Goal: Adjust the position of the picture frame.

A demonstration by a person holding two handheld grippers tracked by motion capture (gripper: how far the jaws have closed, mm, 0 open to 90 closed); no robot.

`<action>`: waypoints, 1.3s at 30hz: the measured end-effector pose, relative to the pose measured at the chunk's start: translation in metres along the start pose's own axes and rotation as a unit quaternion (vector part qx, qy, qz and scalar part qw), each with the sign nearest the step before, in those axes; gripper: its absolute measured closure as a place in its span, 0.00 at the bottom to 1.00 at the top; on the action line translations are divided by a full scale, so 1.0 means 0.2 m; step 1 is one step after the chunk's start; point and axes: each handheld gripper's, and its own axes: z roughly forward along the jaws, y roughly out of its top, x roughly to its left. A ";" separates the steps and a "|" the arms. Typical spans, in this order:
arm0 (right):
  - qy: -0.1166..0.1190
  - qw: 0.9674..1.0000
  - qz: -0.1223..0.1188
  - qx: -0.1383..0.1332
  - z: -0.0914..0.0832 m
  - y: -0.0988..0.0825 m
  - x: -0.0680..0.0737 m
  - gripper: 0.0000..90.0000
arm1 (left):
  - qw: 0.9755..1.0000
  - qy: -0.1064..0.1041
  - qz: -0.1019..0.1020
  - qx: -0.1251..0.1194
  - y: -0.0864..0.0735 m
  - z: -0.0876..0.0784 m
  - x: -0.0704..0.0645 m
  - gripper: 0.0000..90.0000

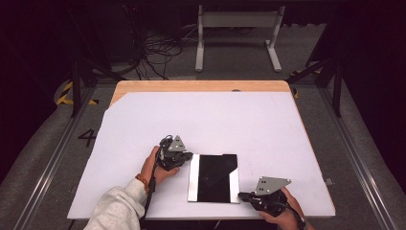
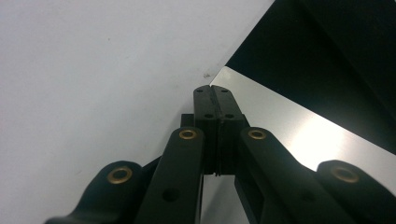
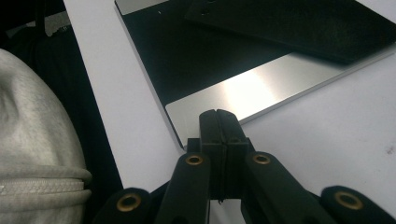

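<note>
Two hand-held grippers at opposite corners of a flat tray on a white table.

The tray [image 1: 194,177] lies near the front edge of the white table [image 1: 215,120]; it has silver strips along its left and right sides and a black middle, with a black sheet [image 1: 221,165] lying askew over its far right part. The left gripper [image 1: 187,156], held in the left hand [image 1: 154,165], has its tip at the tray's far left corner. The right gripper [image 1: 242,195], held in the right hand [image 1: 283,211], has its tip at the near right corner. A light grey sleeve [image 1: 119,208] covers the left forearm. Beyond the table, cables [image 1: 155,52] and a white stand [image 1: 237,33] sit on the grey floor [image 1: 57,143].
</note>
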 end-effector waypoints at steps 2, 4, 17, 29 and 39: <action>-0.002 1.000 -0.001 0.001 0.00 0.00 0.00 1.00 | 1.000 -0.012 -0.004 -0.004 -0.01 -0.02 -0.01 1.00; -0.007 1.000 -0.004 0.001 0.00 0.00 0.01 1.00 | 1.000 -0.016 0.016 -0.004 -0.03 -0.07 -0.07 1.00; -0.012 1.000 -0.002 -0.001 0.03 0.02 0.04 1.00 | 0.996 -0.079 0.040 -0.012 -0.27 -0.34 -0.37 1.00; -0.024 1.000 -0.005 -0.008 0.04 0.03 0.06 1.00 | 0.994 -0.086 0.059 0.014 -0.28 -0.29 -0.43 0.99; -0.029 1.000 -0.006 -0.009 0.05 0.03 0.06 1.00 | 0.996 -0.064 0.065 0.012 -0.28 -0.29 -0.45 1.00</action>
